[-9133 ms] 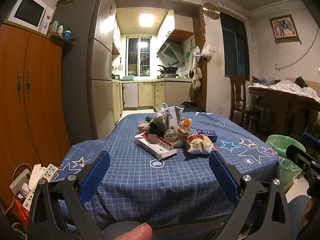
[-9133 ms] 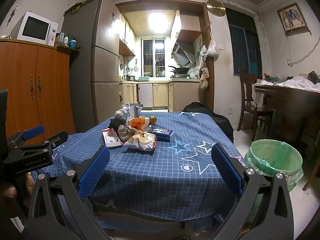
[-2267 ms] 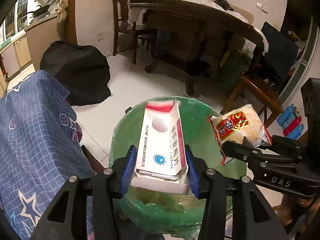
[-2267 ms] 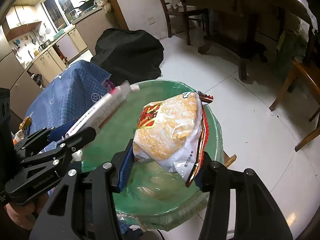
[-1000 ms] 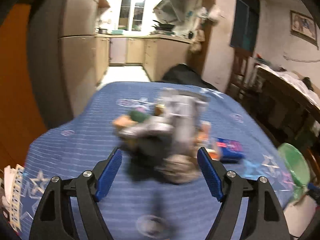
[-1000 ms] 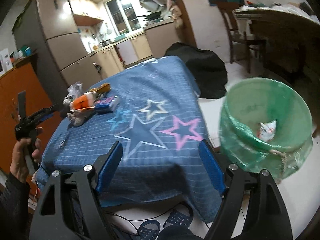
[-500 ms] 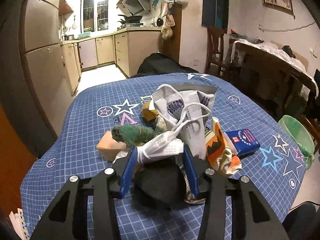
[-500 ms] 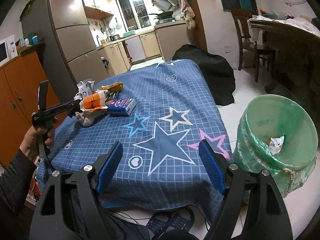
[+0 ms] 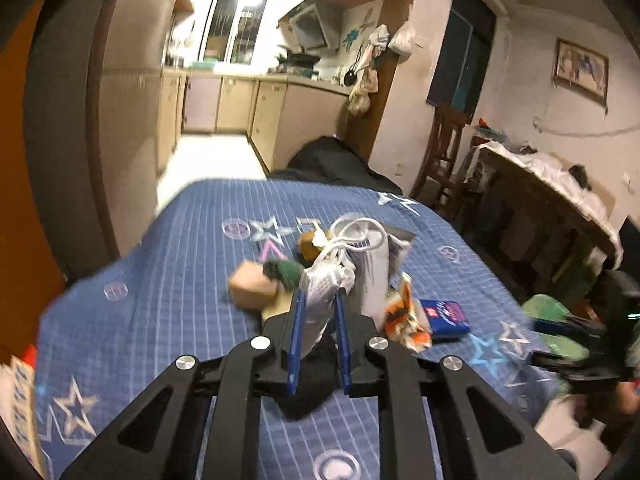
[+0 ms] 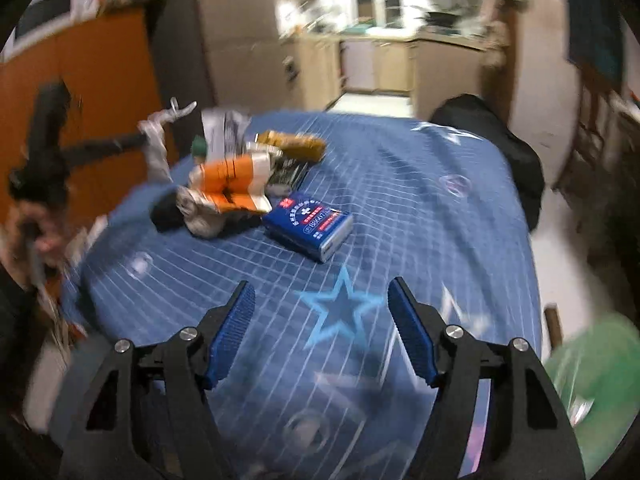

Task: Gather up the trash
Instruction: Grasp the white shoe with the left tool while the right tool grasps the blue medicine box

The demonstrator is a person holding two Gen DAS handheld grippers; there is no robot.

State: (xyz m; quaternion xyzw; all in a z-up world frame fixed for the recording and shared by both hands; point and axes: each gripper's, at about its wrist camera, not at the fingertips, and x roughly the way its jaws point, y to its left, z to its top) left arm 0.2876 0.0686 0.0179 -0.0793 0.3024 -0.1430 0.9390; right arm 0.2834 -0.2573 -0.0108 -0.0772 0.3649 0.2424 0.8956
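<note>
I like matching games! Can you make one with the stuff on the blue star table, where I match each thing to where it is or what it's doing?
Things:
1. white mask
2. blue box
3. right gripper
4. green bin

States:
A. open over a blue star
B. on the floor beside the table
C. pinched between the left gripper fingers
D. lying flat on the tablecloth

Pairs: 1-C, 2-D, 3-A, 4-B

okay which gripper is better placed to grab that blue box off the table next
Right. The right gripper is open and empty, with the blue rectangular cardboard box just ahead of it on the blue checked tablecloth. The left gripper is shut on a white crumpled cloth.
</note>
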